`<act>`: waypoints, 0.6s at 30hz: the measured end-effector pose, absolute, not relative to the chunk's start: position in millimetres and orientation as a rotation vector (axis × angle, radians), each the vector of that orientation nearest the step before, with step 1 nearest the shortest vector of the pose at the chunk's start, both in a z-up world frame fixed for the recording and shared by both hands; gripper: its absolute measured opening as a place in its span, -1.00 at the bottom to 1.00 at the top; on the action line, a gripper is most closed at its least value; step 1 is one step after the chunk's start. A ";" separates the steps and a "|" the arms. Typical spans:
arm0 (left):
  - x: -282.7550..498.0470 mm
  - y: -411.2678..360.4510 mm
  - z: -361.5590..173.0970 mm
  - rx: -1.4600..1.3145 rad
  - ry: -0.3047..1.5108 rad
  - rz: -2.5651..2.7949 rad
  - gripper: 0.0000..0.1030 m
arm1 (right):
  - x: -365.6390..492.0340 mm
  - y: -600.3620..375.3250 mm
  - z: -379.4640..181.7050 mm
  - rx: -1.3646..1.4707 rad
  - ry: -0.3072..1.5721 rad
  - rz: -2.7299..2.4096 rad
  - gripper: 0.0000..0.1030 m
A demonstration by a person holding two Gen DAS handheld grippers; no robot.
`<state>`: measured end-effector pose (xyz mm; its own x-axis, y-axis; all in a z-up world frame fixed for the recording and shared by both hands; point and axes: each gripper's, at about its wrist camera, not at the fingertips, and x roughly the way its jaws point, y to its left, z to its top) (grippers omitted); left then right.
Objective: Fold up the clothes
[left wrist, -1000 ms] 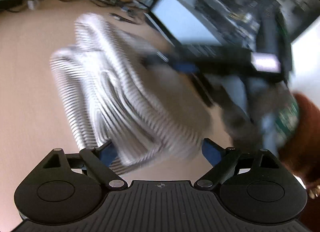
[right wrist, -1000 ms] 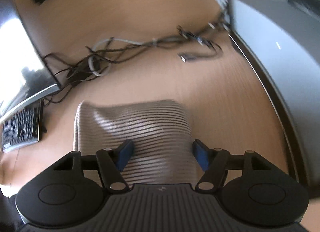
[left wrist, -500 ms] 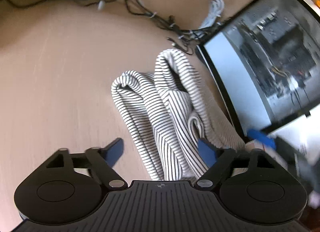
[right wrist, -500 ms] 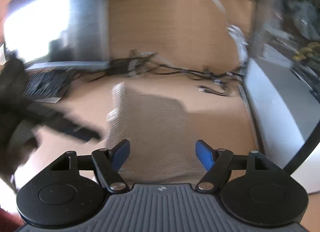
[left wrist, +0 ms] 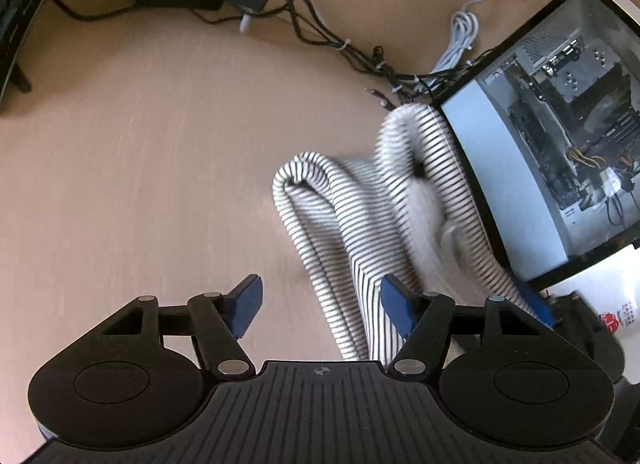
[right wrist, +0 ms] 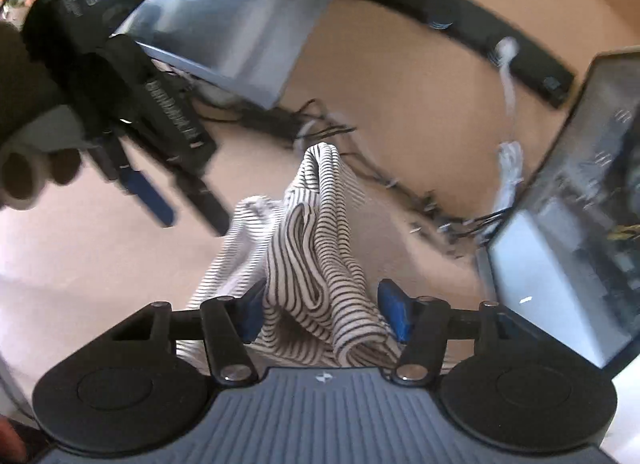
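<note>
Lying bunched in ridged folds on the pale wooden bench [left wrist: 140, 167], the black-and-white striped knit garment [left wrist: 360, 215] sits just left of a glass-sided computer case [left wrist: 560, 151]. The left gripper [left wrist: 318, 306] has fingers spread, empty. The right gripper [right wrist: 322, 310] has fingers spread with striped cloth between them. Tangled black cables [left wrist: 344, 51] lie beyond.

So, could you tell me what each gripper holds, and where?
Neither holds anything: the striped garment lies bunched between the open right gripper; the left gripper is open too.
</note>
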<state>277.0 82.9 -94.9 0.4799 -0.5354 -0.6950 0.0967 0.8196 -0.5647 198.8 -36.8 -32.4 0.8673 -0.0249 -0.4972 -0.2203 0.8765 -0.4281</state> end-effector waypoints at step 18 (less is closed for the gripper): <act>288.9 5.7 -130.6 -0.556 1.072 -0.703 -0.36 | 205.7 -48.6 42.4 -0.627 0.436 0.269 -0.55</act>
